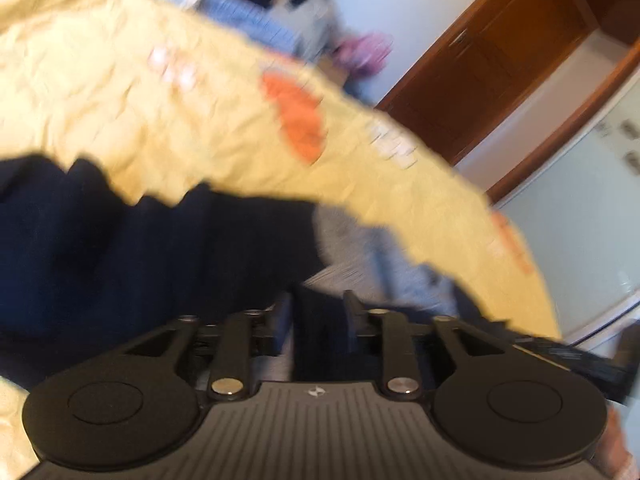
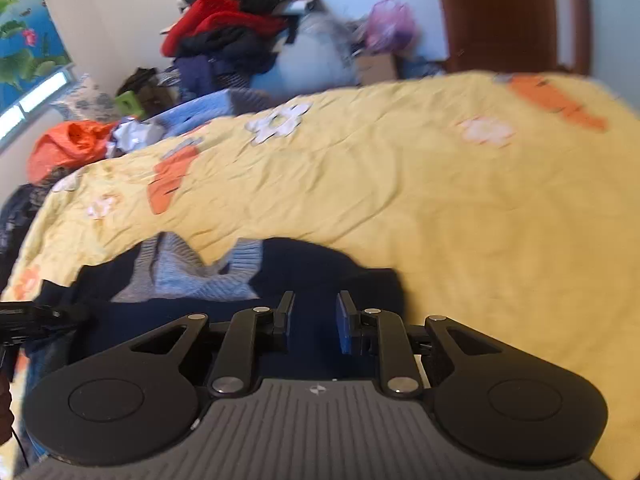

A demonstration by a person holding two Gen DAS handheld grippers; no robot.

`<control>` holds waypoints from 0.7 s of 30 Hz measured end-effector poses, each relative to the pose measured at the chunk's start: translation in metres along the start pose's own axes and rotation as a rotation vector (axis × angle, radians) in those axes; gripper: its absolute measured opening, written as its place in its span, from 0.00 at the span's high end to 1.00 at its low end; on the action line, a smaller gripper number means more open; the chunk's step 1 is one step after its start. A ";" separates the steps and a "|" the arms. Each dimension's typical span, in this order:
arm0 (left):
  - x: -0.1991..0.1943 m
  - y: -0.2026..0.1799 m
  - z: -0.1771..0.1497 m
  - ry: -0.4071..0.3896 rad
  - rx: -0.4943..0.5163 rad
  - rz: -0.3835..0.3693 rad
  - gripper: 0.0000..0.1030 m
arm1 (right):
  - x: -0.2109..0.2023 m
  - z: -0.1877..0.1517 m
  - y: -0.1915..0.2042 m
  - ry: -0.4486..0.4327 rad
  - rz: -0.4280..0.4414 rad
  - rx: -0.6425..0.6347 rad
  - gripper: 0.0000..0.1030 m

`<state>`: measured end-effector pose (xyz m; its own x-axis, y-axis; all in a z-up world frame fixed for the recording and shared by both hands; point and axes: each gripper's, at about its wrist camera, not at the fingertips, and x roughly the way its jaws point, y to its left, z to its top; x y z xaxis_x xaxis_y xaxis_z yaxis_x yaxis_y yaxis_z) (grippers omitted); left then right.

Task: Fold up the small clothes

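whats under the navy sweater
The navy sweater lies on a yellow quilt with orange and white patches. What the quilt covers cannot be seen.

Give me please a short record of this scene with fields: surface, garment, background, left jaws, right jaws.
surface: yellow quilt with orange and white patches, wrinkled
garment: dark navy garment with a light blue knitted part, lying on the quilt in front of both grippers
background: heap of clothes beyond the quilt, brown wooden door
left jaws: left gripper jaws part open over the dark fabric; grip cannot be told, picture blurred
right jaws: right gripper jaws narrowly apart over the navy fabric; grip cannot be told
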<state>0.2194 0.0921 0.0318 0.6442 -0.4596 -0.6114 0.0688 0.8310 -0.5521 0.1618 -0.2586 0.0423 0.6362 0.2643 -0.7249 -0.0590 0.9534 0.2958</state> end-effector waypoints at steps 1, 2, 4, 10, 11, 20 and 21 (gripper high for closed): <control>-0.002 -0.005 -0.002 -0.016 0.012 -0.040 0.61 | 0.011 0.002 -0.004 0.024 -0.044 0.006 0.75; -0.001 -0.011 -0.005 -0.022 0.024 -0.077 0.58 | 0.017 0.000 -0.009 0.022 -0.057 0.009 0.75; 0.014 -0.018 -0.008 -0.005 0.024 -0.116 0.57 | 0.020 -0.001 -0.005 -0.026 -0.074 -0.060 0.76; 0.055 -0.021 -0.022 0.040 0.077 -0.069 0.58 | -0.014 -0.005 0.010 0.005 0.004 -0.094 0.70; 0.054 -0.021 -0.023 0.042 0.090 -0.062 0.58 | -0.023 -0.011 0.013 0.017 0.021 -0.099 0.70; 0.023 0.005 -0.027 0.012 -0.096 -0.109 0.33 | -0.031 -0.051 0.020 0.053 -0.089 -0.167 0.79; 0.008 0.012 -0.029 -0.015 -0.138 -0.134 0.26 | -0.033 -0.049 0.026 0.064 -0.101 -0.162 0.69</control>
<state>0.2030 0.0898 0.0038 0.6477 -0.5574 -0.5194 0.0500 0.7114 -0.7010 0.1016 -0.2351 0.0433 0.5954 0.1702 -0.7852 -0.1239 0.9851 0.1196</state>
